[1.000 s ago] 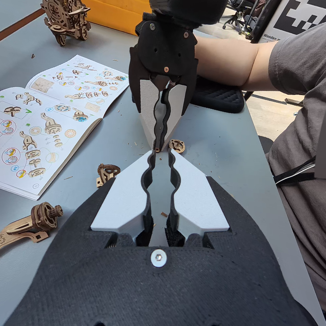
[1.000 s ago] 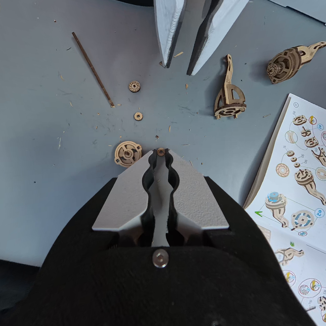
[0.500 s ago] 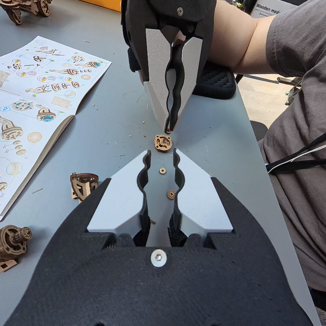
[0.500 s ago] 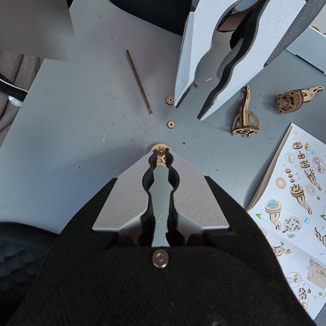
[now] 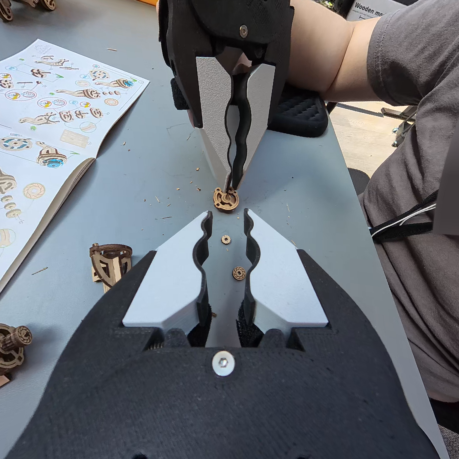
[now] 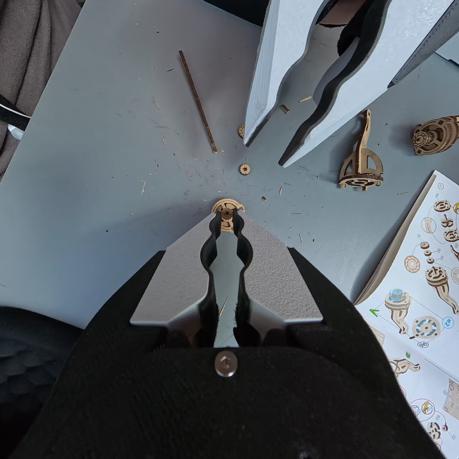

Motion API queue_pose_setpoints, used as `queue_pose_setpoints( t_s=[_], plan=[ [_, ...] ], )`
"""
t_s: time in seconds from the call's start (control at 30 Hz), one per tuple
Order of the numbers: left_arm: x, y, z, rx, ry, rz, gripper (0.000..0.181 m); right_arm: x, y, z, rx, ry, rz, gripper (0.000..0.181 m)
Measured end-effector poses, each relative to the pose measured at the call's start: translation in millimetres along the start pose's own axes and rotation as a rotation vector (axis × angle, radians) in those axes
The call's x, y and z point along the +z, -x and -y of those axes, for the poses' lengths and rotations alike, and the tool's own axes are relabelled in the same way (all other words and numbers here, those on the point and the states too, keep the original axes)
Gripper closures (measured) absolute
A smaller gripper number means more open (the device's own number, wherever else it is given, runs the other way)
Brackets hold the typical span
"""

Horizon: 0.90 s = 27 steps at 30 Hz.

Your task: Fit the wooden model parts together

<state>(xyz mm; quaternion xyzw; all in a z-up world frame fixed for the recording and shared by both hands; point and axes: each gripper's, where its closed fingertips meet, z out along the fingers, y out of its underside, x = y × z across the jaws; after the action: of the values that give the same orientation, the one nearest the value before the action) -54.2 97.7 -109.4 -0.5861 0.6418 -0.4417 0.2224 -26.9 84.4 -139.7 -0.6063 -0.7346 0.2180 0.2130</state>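
Observation:
My right gripper (image 6: 226,215) is shut on a tiny dark wooden gear (image 6: 225,213) and holds it at the centre of a round slotted wooden disc (image 6: 224,204) that lies flat on the grey table. In the left wrist view the right gripper (image 5: 230,185) comes down from above, its tips on the disc (image 5: 225,201). My left gripper (image 5: 228,215) is open and empty, its tips just short of the disc. A small toothed gear (image 5: 225,239) and a small round washer (image 5: 238,273) lie on the table between its fingers.
An open instruction booklet (image 5: 49,119) lies to the left. Built wooden sub-assemblies (image 5: 109,263) (image 5: 12,345) stand beside it. A thin wooden stick (image 6: 197,101) lies on the table (image 6: 99,198). A person's arm and torso (image 5: 409,173) border the table's right edge, by a black pad (image 5: 298,116). Spacing between my two grippers at the tips: around 5 centimetres.
My right gripper lifted the tiny gear off the table, moved over the round disc and came down onto its centre. My left gripper stayed open and shifted so the loose gear and washer lie between its fingers.

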Motion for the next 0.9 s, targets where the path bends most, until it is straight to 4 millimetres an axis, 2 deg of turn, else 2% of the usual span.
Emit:
queue_pose_setpoints(
  t_s=[0.03, 0.43, 0.6, 0.9],
  plan=[
    [0, 0, 0, 0.0, 0.002, 0.0, 0.158, 0, 0, 0, 0.002, 0.003, 0.005, 0.173],
    [5, -1, -1, 0.005, 0.011, -0.003, 0.157, 1, -2, 1, 0.022, 0.014, 0.0, 0.174],
    [18, -2, -4, 0.043, 0.05, 0.022, 0.147, 0, -3, 1, 0.013, 0.018, -0.008, 0.173],
    [41, -1, -10, 0.219, 0.133, 0.133, 0.132, -12, -4, 7, 0.026, -0.01, -0.017, 0.174]
  ],
)
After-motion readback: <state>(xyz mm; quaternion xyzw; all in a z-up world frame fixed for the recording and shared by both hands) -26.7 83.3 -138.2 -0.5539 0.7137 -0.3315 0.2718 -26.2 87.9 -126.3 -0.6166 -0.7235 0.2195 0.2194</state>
